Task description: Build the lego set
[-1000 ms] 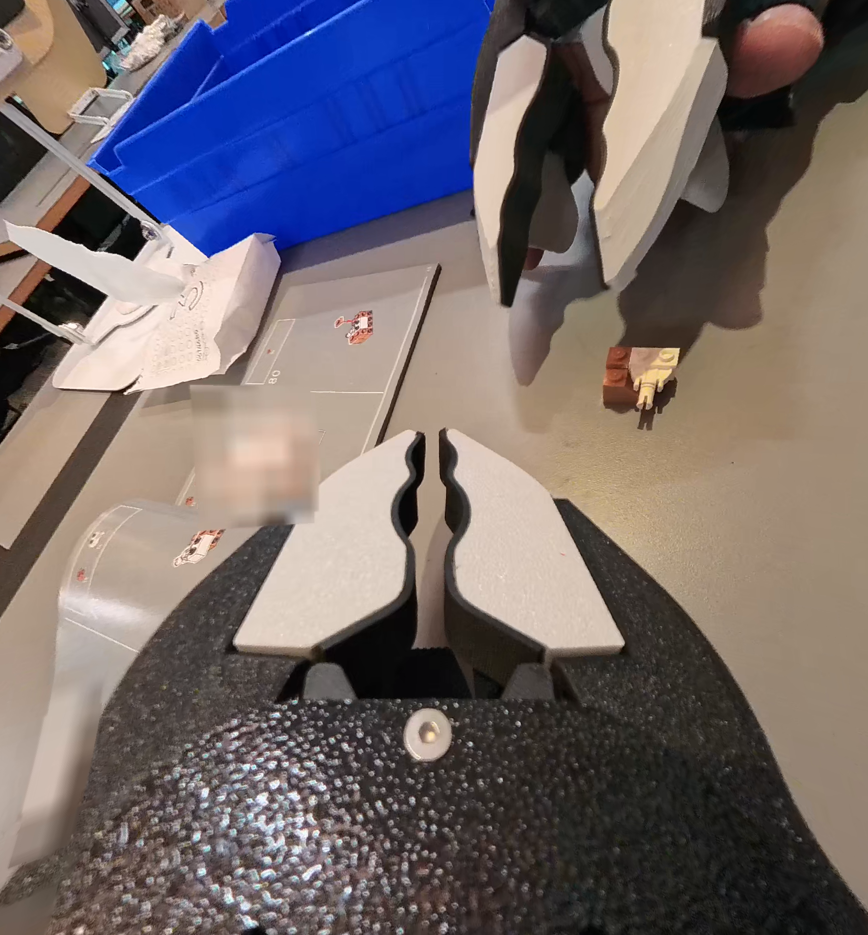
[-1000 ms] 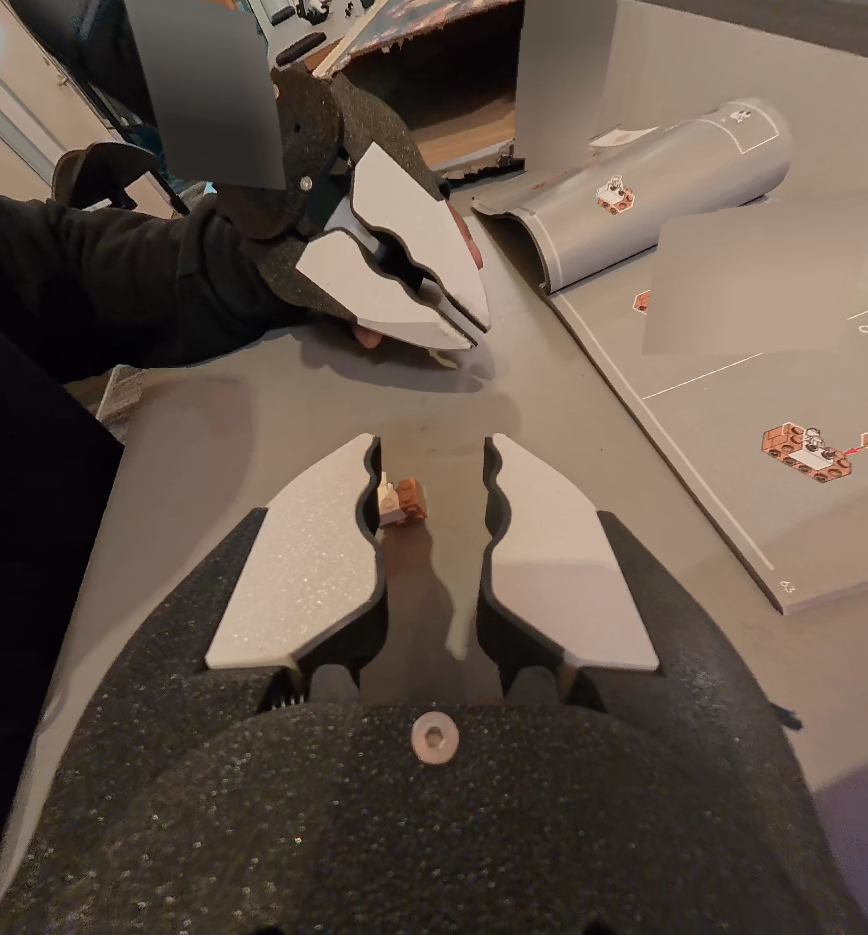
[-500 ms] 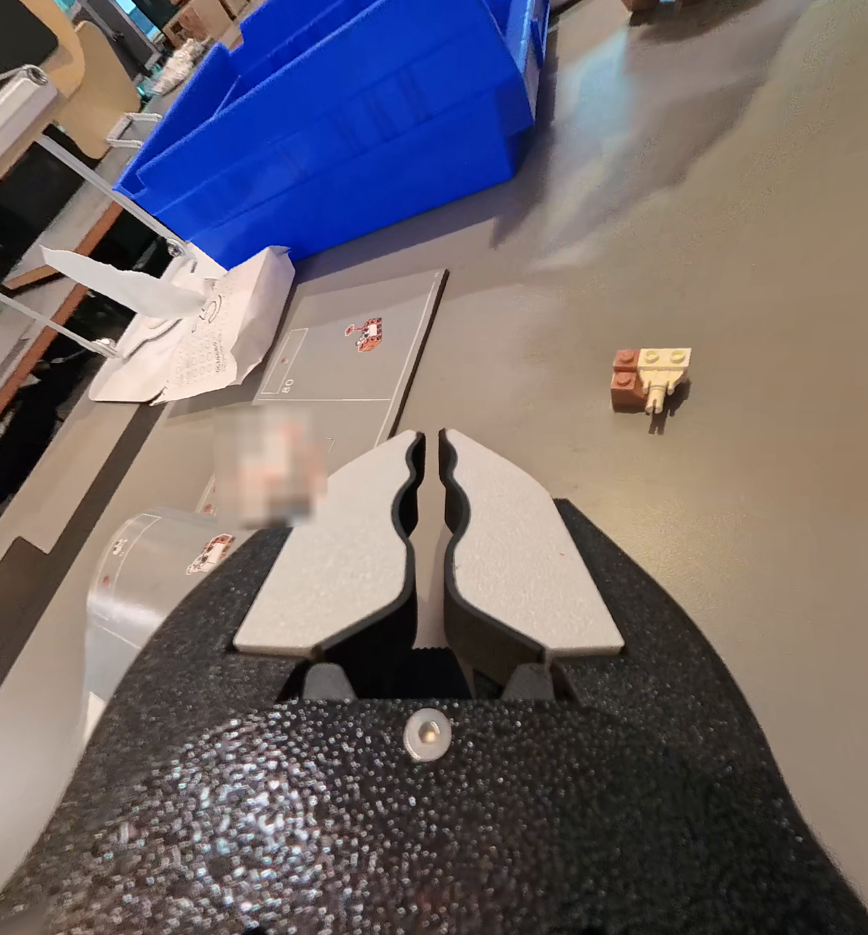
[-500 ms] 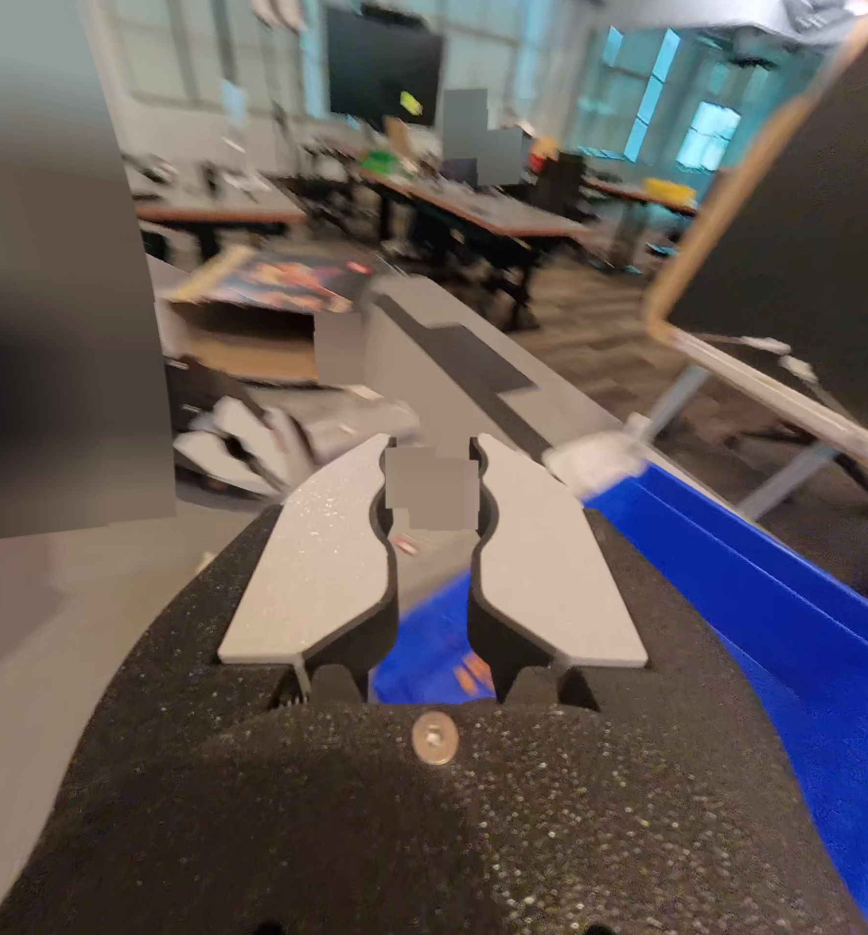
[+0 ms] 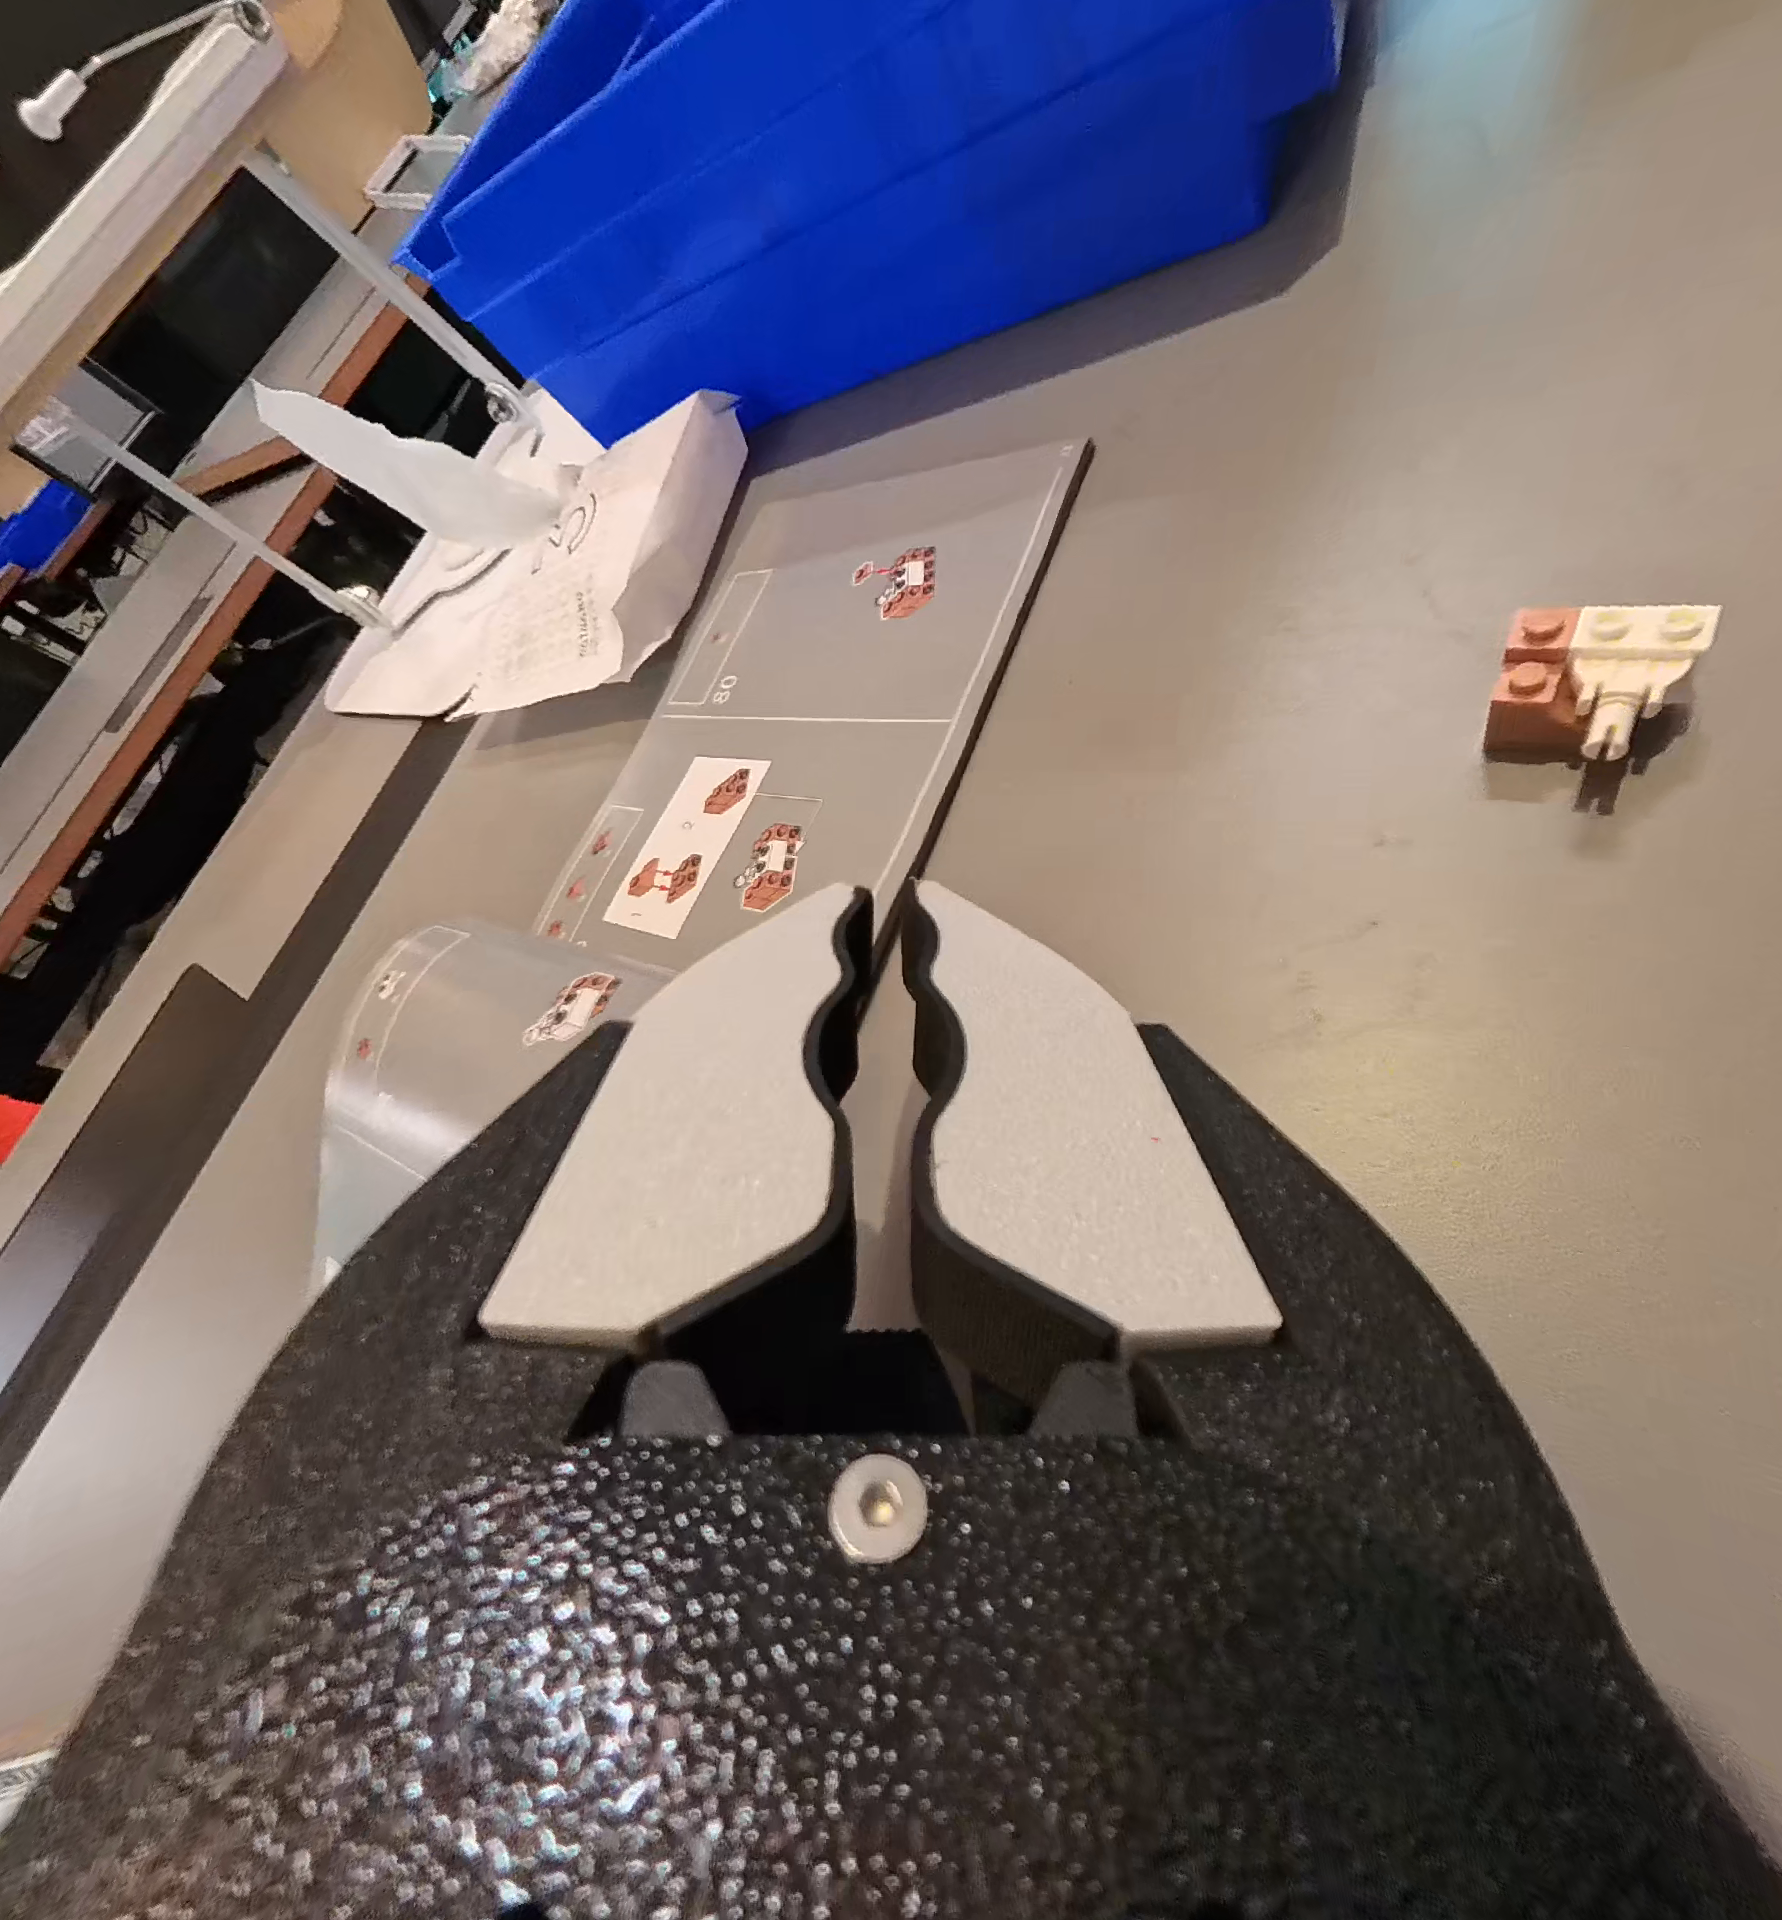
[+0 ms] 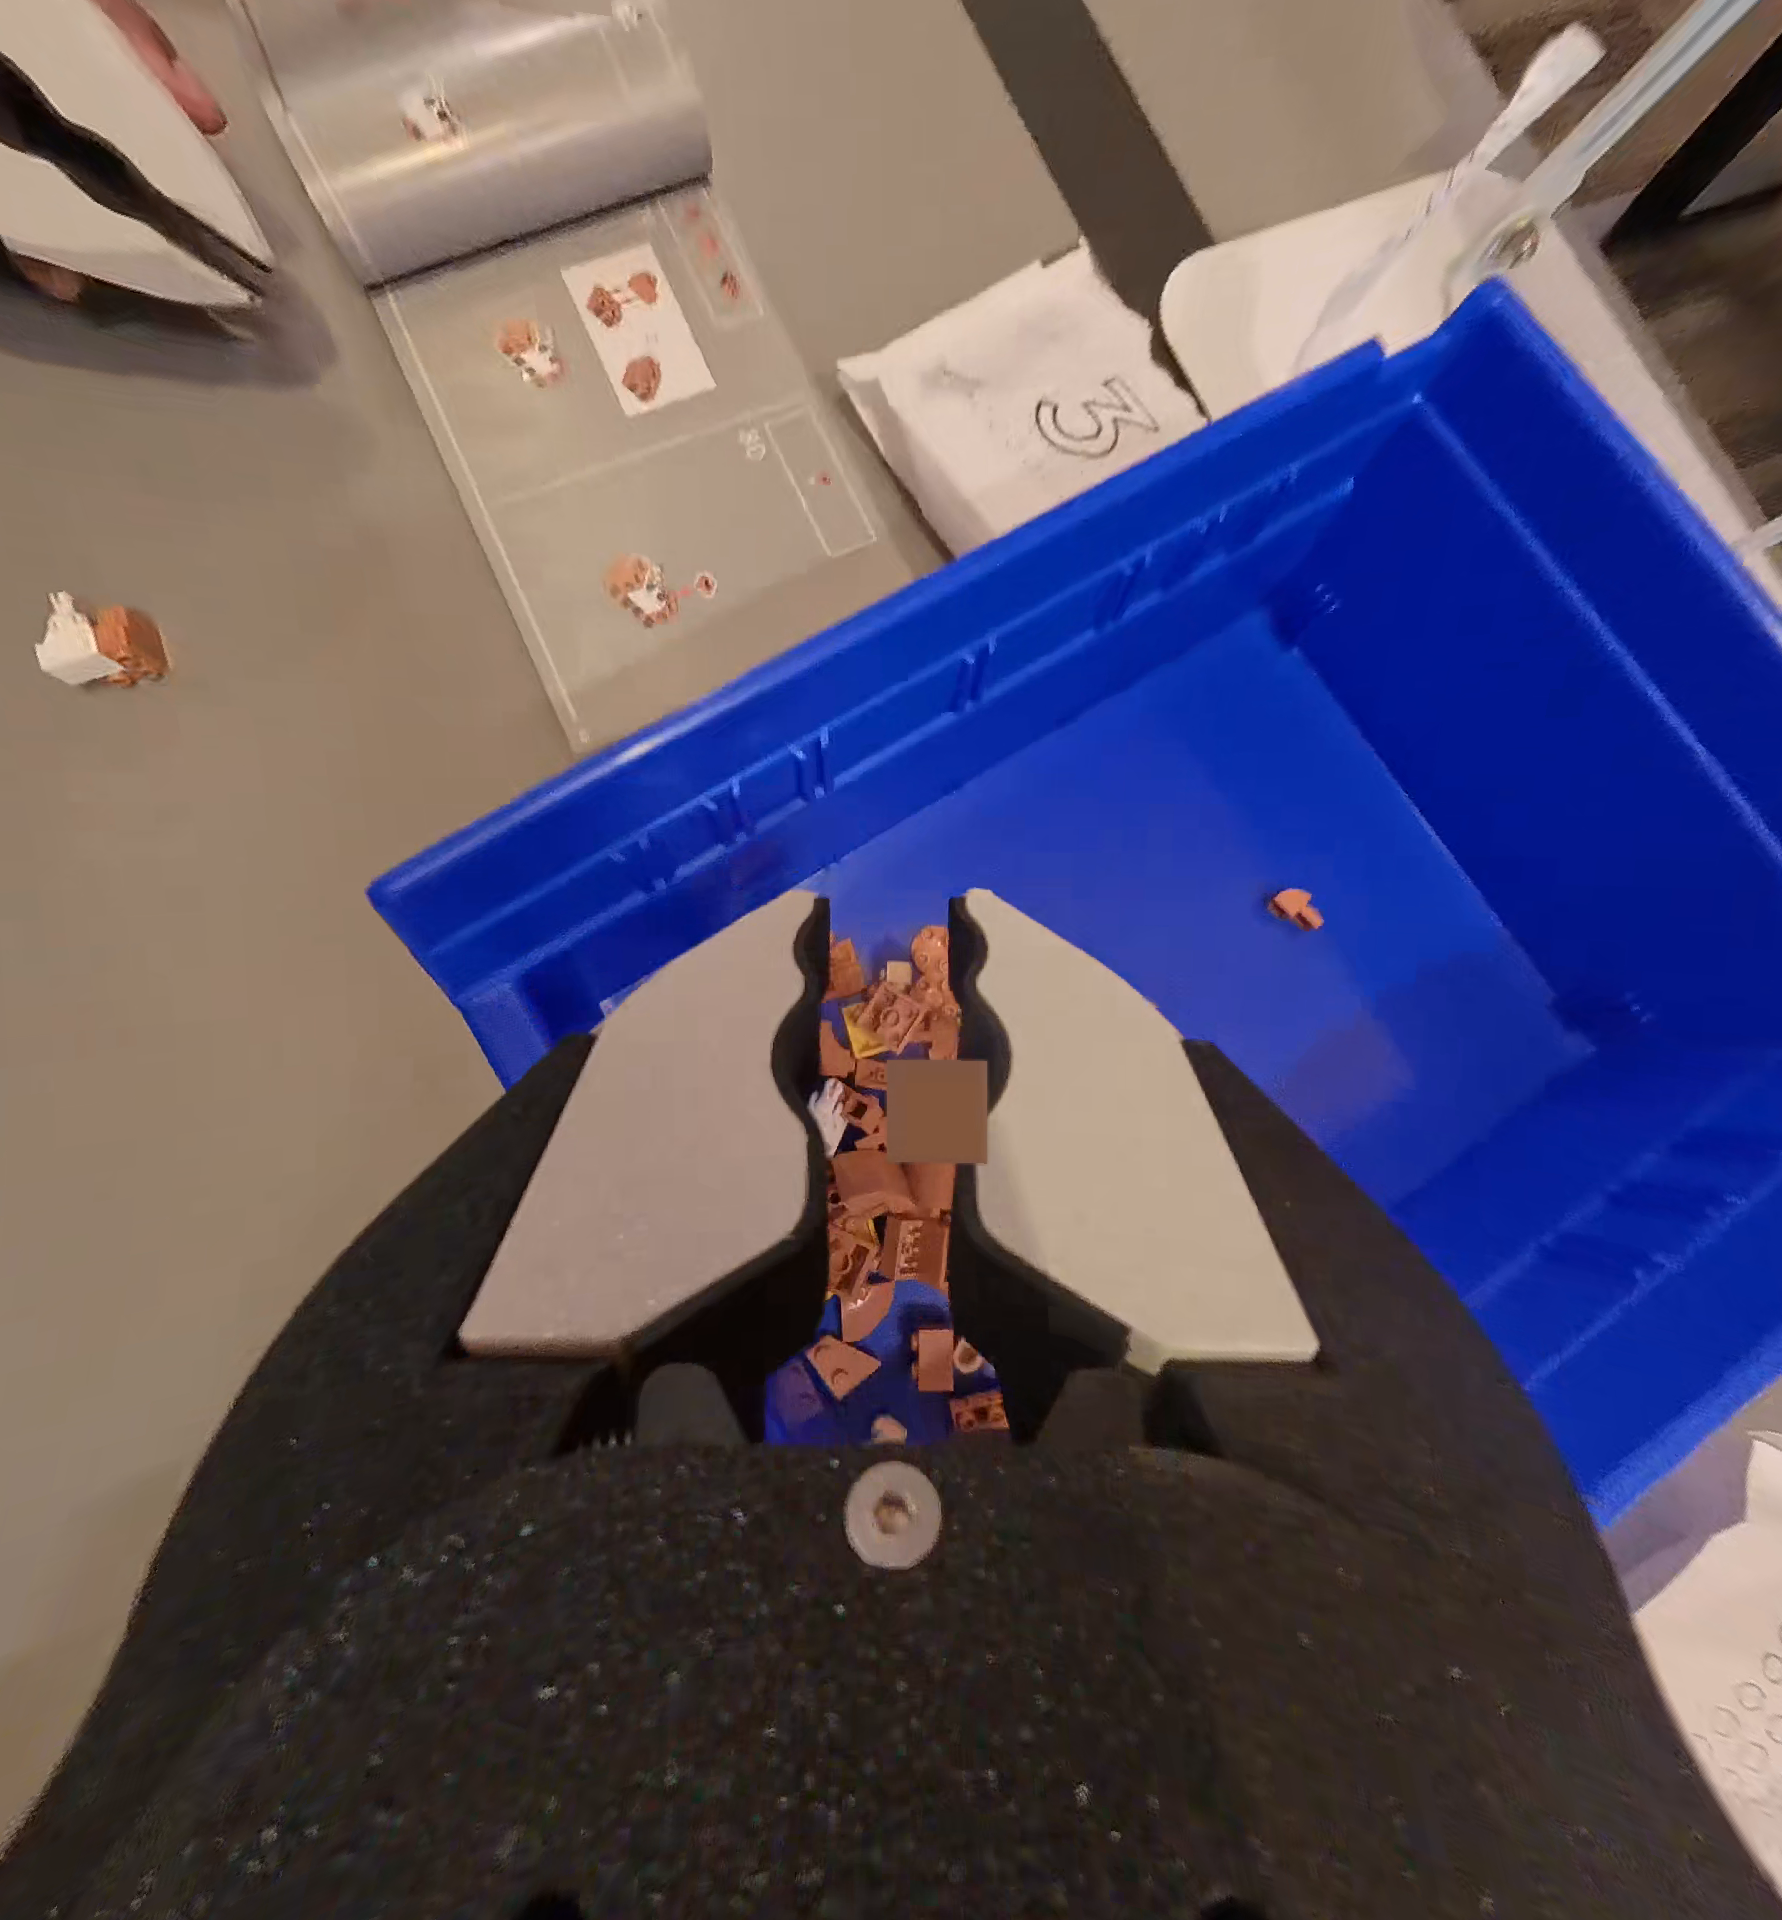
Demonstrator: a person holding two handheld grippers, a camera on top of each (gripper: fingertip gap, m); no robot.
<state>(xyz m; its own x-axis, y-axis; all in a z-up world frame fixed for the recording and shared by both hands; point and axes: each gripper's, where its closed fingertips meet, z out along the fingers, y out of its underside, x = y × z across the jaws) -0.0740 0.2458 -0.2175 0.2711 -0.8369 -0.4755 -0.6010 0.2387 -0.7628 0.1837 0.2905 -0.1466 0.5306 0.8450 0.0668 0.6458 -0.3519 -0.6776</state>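
Grey table [image 6: 191, 935], brick-filled blue bin [image 6: 1489, 727]

Left wrist view skims low across the table [image 5: 1386, 1039]; right looks down, seemingly higher; both share the booklet [image 5: 866, 665].

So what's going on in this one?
A person works two handheld grippers on a grey table. The right gripper hangs open over a blue bin, above a pile of small brown bricks, holding nothing. The left gripper, nearly shut and empty, sits by an open instruction booklet. A small brown-and-white assembly lies untouched.
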